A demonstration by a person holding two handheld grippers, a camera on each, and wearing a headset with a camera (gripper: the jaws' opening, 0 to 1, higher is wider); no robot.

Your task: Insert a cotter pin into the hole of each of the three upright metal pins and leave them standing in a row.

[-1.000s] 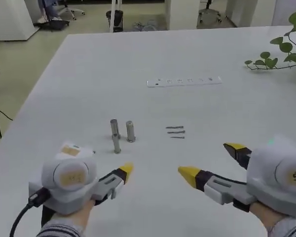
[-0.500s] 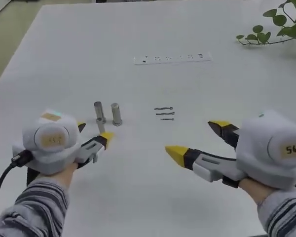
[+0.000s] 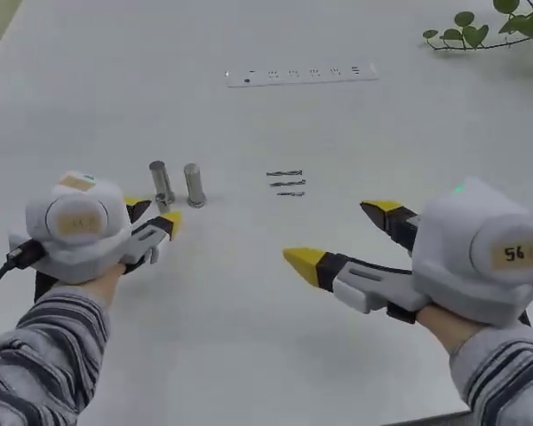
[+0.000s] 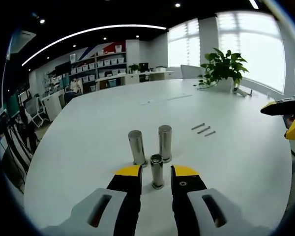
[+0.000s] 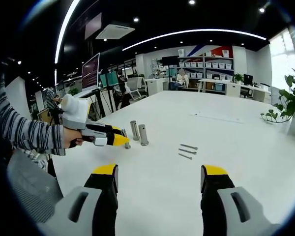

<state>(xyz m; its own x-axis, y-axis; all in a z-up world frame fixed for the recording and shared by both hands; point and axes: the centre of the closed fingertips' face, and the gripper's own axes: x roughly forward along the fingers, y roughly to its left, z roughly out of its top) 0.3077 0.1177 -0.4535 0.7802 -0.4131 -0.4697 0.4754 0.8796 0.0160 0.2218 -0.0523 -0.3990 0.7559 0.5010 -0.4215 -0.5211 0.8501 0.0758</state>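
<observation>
Three short metal pins stand upright in a cluster: two at the back (image 3: 160,181) (image 3: 194,185) and a nearer one (image 4: 157,170). My left gripper (image 4: 157,171) is open, its yellow-tipped jaws standing either side of the nearer pin with small gaps. In the head view the left gripper (image 3: 154,213) partly hides that pin. Three thin cotter pins (image 3: 285,182) lie side by side on the white table to the right of the metal pins. My right gripper (image 3: 339,233) is wide open with nothing in it, short of the cotter pins (image 5: 187,151).
A white power strip (image 3: 302,74) lies further back on the table (image 3: 249,337). A leafy plant (image 3: 489,22) reaches in at the far right corner. Desks, shelves and chairs stand beyond the table.
The head camera has tilted down. My left gripper has moved forward to the metal pins, and its jaws now straddle the nearer one. The right gripper stays open at about the same spot.
</observation>
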